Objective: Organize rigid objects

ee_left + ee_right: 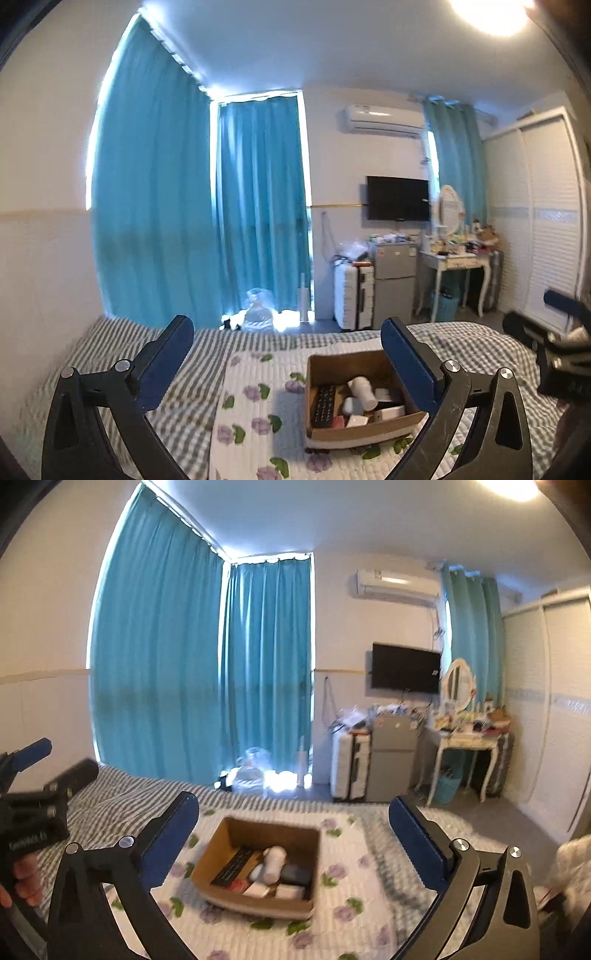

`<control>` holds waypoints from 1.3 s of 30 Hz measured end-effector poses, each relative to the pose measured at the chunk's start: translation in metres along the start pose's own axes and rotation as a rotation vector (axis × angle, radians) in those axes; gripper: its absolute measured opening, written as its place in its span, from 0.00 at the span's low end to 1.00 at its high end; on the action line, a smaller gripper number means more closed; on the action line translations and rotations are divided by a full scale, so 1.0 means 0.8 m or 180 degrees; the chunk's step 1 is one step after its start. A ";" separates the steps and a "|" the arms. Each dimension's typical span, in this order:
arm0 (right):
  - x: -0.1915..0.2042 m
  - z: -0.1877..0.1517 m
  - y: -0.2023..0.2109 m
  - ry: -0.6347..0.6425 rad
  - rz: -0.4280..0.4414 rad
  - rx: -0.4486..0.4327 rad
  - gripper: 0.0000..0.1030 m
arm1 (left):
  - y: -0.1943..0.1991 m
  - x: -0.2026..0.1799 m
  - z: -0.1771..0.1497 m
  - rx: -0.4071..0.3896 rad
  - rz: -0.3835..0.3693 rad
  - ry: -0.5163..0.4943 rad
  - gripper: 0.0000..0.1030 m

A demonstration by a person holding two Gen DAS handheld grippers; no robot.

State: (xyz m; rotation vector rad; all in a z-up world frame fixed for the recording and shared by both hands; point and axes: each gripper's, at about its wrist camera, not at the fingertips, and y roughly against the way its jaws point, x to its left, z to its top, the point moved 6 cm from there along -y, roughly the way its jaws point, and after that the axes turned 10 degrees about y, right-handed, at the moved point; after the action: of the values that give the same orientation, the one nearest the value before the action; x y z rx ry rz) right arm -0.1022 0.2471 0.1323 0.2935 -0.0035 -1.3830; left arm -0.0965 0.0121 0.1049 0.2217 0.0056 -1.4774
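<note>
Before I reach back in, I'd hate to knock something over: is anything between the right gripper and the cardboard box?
Nothing visible. The right gripper is open and empty, and only bare floral quilt lies between it and the cardboard box. The left gripper is off to the side.

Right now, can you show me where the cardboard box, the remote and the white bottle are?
cardboard box (218, 843), right wrist view, on its left wall.
remote (233, 866), right wrist view, middle of its button face.
white bottle (274, 862), right wrist view, on its body.
</note>
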 end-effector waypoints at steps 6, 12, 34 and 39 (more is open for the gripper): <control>0.015 -0.090 -0.033 -0.0039 0.0028 -0.0068 1.00 | -0.016 -0.006 -0.082 0.0144 -0.0057 -0.0062 1.00; 0.012 -0.137 -0.060 -0.0193 0.0115 0.0113 1.00 | -0.041 -0.013 -0.133 0.0424 -0.0011 -0.0159 1.00; 0.016 -0.146 -0.070 -0.0056 0.0069 0.0234 1.00 | -0.047 -0.002 -0.150 0.0555 0.0076 -0.0083 1.00; 0.019 -0.148 -0.072 -0.0029 0.0054 0.0235 1.00 | -0.046 0.000 -0.149 0.0548 0.0088 -0.0059 1.00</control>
State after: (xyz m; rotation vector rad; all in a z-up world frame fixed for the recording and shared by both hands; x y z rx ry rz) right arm -0.1341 0.2478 0.0040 0.3481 -0.0646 -1.3693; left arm -0.1174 0.0273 -0.0172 0.3462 -0.1395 -1.4531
